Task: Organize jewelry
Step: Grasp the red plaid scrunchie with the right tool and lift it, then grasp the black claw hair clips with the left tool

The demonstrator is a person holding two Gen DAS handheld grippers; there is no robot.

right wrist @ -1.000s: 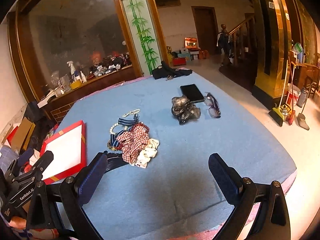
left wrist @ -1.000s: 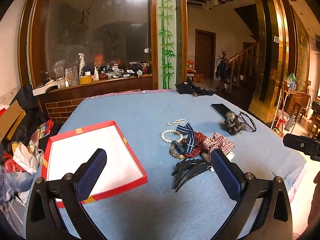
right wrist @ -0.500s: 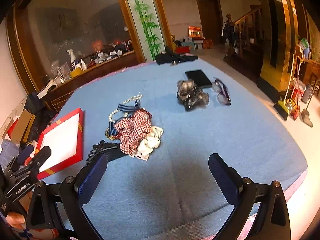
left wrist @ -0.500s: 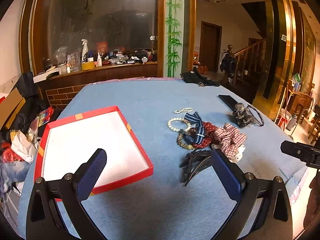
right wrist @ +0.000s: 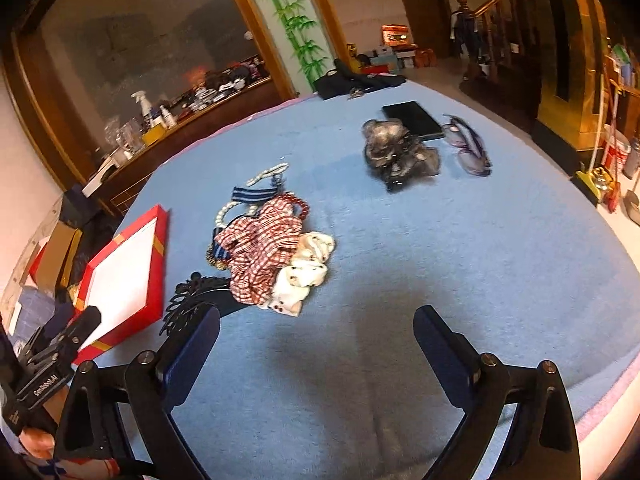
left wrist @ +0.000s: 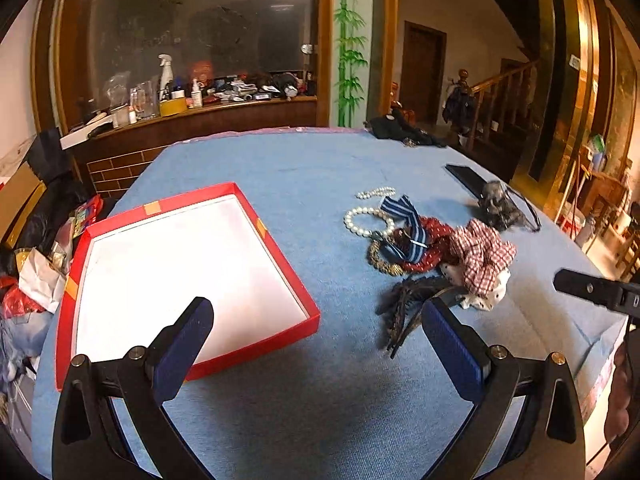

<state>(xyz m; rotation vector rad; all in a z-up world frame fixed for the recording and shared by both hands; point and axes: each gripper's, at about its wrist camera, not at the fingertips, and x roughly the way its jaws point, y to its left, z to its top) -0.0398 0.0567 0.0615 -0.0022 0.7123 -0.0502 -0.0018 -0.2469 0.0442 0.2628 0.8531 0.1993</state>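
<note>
A red box (left wrist: 316, 316) with a white inside lies open on the blue table, also in the right wrist view (right wrist: 154, 276). Right of it is a pile: a pearl bracelet (left wrist: 366, 222), a striped blue ribbon (left wrist: 406, 226), a red checked scrunchie (left wrist: 480, 252) (right wrist: 260, 248), a white spotted scrunchie (right wrist: 304, 276) and black hair combs (left wrist: 404, 308) (right wrist: 192, 300). My left gripper (left wrist: 318, 334) is open and empty, above the table between box and pile. My right gripper (right wrist: 316, 336) is open and empty, near the pile's front.
A grey hair clip (right wrist: 396, 152), a black case (right wrist: 412, 118) and glasses (right wrist: 468, 148) lie further back on the table. Dark cloth (left wrist: 404, 132) lies at the far edge. A cluttered wooden shelf (left wrist: 192, 108) stands behind. The right gripper shows in the left wrist view (left wrist: 596, 292).
Both grippers have moved forward and lower toward the table. The box and the pile look larger and nearer. Both stay open and empty.
</note>
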